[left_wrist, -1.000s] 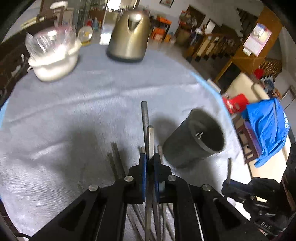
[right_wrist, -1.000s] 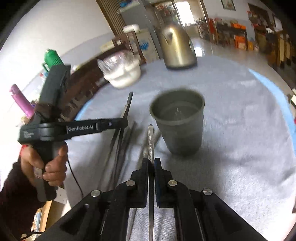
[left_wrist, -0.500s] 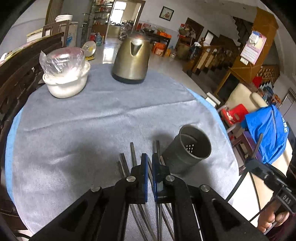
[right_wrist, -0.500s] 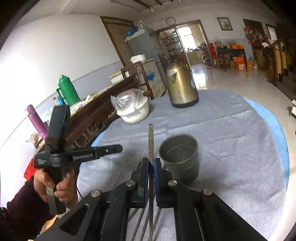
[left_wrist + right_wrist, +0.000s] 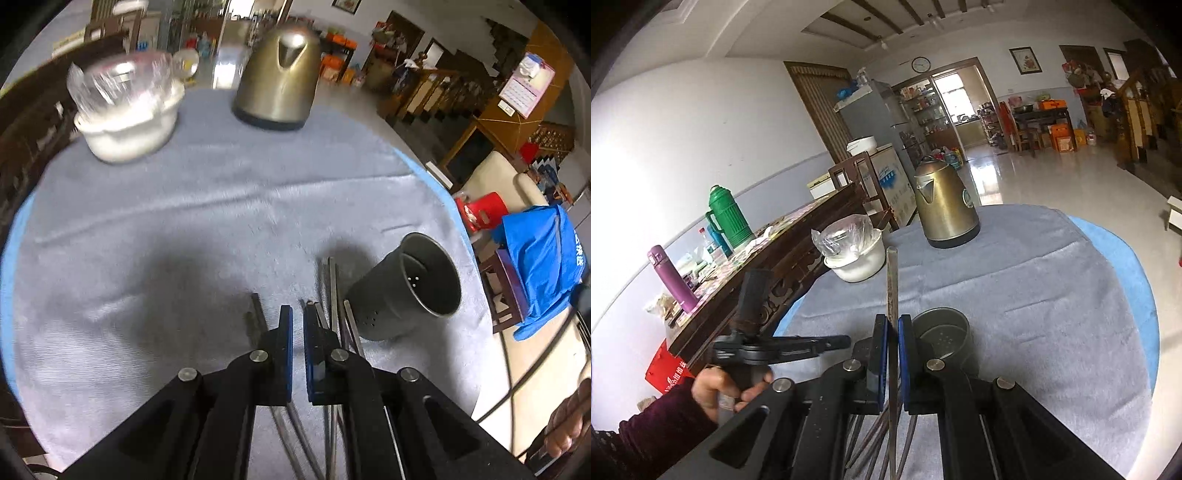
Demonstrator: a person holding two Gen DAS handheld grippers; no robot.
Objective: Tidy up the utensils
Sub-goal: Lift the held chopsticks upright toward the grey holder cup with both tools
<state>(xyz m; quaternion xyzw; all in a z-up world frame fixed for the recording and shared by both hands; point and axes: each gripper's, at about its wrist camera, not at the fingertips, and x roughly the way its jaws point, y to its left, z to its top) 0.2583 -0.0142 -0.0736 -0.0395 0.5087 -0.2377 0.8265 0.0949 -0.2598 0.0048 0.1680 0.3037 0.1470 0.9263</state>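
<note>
Several metal chopsticks lie on the grey cloth beside a dark perforated utensil cup. My left gripper hangs just above them, jaws nearly closed with nothing between them. My right gripper is shut on one metal chopstick, held upright above the table, with the cup just right of its fingers. The left gripper shows at the left in the right wrist view.
A brass kettle and a white bowl with a plastic bag stand at the far side of the round table. A wooden sideboard with flasks is to the left. Chairs stand to the right.
The left gripper let go of its chopstick a second ago and now hovers empty over the pile. The right gripper has lifted and tilted its chopstick upward.
</note>
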